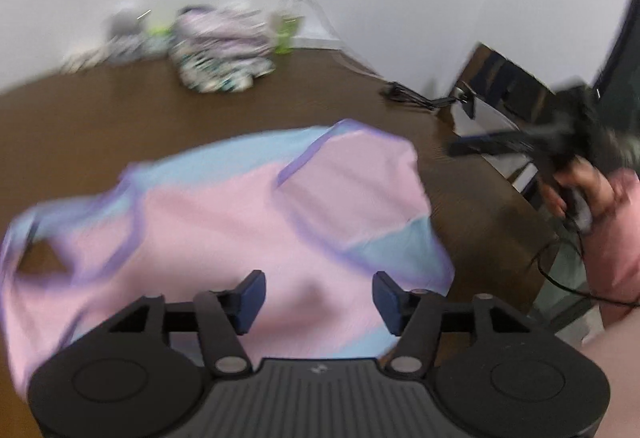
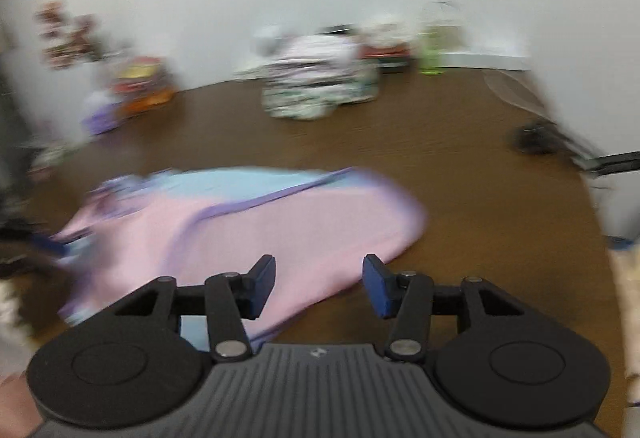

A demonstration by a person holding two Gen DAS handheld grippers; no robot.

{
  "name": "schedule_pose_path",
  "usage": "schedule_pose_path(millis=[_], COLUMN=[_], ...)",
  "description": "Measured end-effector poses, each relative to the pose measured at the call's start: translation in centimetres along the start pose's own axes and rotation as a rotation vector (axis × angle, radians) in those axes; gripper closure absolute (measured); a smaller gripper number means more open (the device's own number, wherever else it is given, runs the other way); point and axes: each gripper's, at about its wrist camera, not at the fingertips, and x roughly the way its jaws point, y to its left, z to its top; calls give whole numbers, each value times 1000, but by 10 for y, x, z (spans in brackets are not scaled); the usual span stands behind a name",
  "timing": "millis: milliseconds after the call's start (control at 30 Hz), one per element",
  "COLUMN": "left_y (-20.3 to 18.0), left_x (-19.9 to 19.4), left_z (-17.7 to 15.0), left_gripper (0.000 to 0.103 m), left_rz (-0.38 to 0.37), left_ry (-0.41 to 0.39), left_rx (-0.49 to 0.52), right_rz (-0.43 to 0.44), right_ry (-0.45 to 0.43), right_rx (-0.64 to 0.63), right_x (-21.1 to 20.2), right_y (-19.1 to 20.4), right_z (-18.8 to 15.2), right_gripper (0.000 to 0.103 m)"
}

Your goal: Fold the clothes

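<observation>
A pink and light blue garment with purple trim [image 1: 248,222] lies rumpled on the brown table [image 1: 100,133]; it also shows in the right wrist view [image 2: 248,226]. My left gripper [image 1: 319,296] is open and empty just above the garment's near part. My right gripper [image 2: 319,280] is open and empty over the garment's near right edge. The right gripper also shows, blurred, in the left wrist view [image 1: 472,149], held by a hand off the garment's right side. Both views are motion-blurred.
A folded patterned pile [image 1: 220,53] sits at the table's far side, also in the right wrist view [image 2: 316,85]. More stacked clothes [image 2: 140,89] and a green bottle [image 2: 432,49] stand by the wall. Black cables [image 1: 408,95] and a chair [image 1: 500,89] lie right.
</observation>
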Motion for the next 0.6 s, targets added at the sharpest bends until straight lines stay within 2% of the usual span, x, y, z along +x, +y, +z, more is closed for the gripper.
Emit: schedule_pose_path(millis=[67, 100, 133, 200, 267, 300, 333, 400, 467, 533, 567, 600], left_y=[-29, -45, -60, -92, -111, -121, -128, -143, -150, -150, -148, -146], left_x=[24, 39, 54, 83, 105, 115, 121, 132, 140, 147, 147, 147], left_z=[21, 25, 29, 36, 37, 36, 35, 32, 30, 30, 30, 30], left_gripper=[45, 50, 62, 78, 79, 79, 76, 76, 76, 75, 74, 76], left_rz=[-25, -38, -52, -78, -108, -119, -106, -76, -11, 43, 46, 49], left_ry=[23, 46, 69, 116, 157, 176, 184, 200, 205, 220, 219, 218], left_rx=[67, 103, 139, 208, 242, 260, 287, 342, 389, 397, 393, 389], right_rz=[-38, -57, -76, -89, -75, -68, -61, -41, -13, -1, 3, 7], right_ry=[18, 27, 36, 48, 55, 59, 64, 85, 102, 104, 104, 103], right_rx=[31, 47, 63, 77, 104, 121, 137, 161, 168, 165, 165, 165], right_x=[17, 26, 34, 47, 56, 60, 63, 72, 77, 76, 76, 75], right_y=[-21, -31, -41, -55, -63, -67, -70, -77, -78, -77, -76, -76], right_z=[14, 20, 27, 32, 34, 34, 35, 35, 34, 33, 34, 34], right_gripper=[52, 52, 52, 52, 53, 58, 60, 73, 80, 87, 97, 98])
